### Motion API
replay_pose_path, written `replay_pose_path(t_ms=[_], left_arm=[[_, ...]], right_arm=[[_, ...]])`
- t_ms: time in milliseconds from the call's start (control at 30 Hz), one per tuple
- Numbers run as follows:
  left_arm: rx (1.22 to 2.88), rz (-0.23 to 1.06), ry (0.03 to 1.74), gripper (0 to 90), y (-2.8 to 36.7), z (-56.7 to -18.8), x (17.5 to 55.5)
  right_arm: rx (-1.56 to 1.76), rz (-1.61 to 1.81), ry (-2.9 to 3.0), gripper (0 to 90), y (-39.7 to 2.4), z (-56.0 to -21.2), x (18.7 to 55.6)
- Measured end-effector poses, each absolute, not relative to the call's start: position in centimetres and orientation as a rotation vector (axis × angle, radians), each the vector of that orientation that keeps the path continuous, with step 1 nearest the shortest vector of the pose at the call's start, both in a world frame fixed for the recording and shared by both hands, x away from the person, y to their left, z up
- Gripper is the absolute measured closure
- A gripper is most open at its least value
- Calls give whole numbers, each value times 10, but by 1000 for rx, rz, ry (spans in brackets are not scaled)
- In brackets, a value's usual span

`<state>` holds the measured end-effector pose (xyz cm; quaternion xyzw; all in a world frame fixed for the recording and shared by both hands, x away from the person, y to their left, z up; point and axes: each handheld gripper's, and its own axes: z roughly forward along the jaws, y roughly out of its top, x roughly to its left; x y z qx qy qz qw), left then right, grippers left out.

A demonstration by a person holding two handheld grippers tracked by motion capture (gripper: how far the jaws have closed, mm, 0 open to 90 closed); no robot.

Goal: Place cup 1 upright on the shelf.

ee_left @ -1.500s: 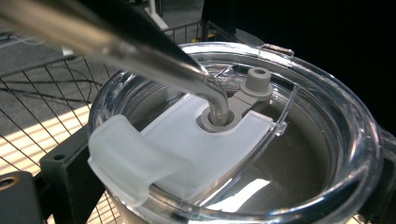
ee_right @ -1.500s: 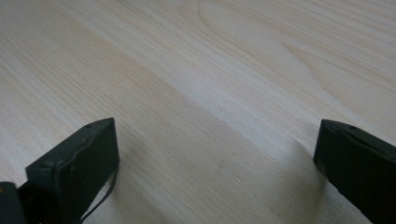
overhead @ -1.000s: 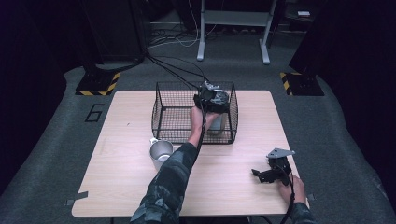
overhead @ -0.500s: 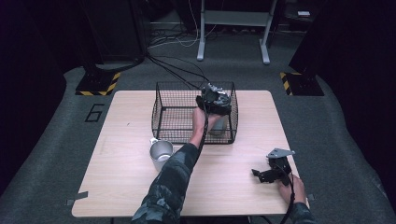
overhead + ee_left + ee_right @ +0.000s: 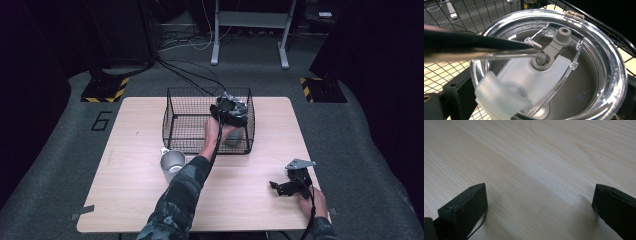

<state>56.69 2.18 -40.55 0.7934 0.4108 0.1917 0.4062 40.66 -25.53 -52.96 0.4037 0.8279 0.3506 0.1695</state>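
High view: the left gripper [image 5: 231, 111] reaches into the wire basket [image 5: 180, 125] at the far middle of the desk [image 5: 130, 200], over a tumbler [image 5: 234, 136] that stands in the basket's near right corner, close to the wire walls. A metal mug [image 5: 171, 164] stands on the desk just outside the basket's near left corner. The right gripper [image 5: 287, 186] rests near the desk's near right corner, well apart from the basket; the right gripper view shows its jaws spread wide over bare wood, holding nothing. The left gripper view looks straight down on the tumbler's clear lid [image 5: 599, 62], with its grey slider [image 5: 554, 48] at the centre and a dark metal edge crossing from the left above it. One dark jaw shows at the lower left, just outside the lid rim, and a dark part sits at the right edge; whether the jaws are clamped on the tumbler or merely straddling it cannot be told. The step in hand appears to be either setting the tumbler into the basket or taking it out. To perform it well, keep the tumbler upright, move it vertically clear of the wire walls, and avoid tilting it against the corner.
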Motion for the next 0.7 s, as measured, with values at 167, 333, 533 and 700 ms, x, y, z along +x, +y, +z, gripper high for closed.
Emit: replay_pose_path(t_ms=[167,333,533,700], left_arm=[[1981,481,1036,7,27,-402,562],[1990,483,1016,0,30,-393,556],[1970,465,1005,2,38,-388,546],[1967,457,949,2,44,-380,532]], right_arm=[[1147,997,2353,0,-255,-530,407],[1145,997,2354,0,-255,-530,407],[1148,996,2353,0,-255,-530,407],[1147,996,2354,0,-255,-530,407]])
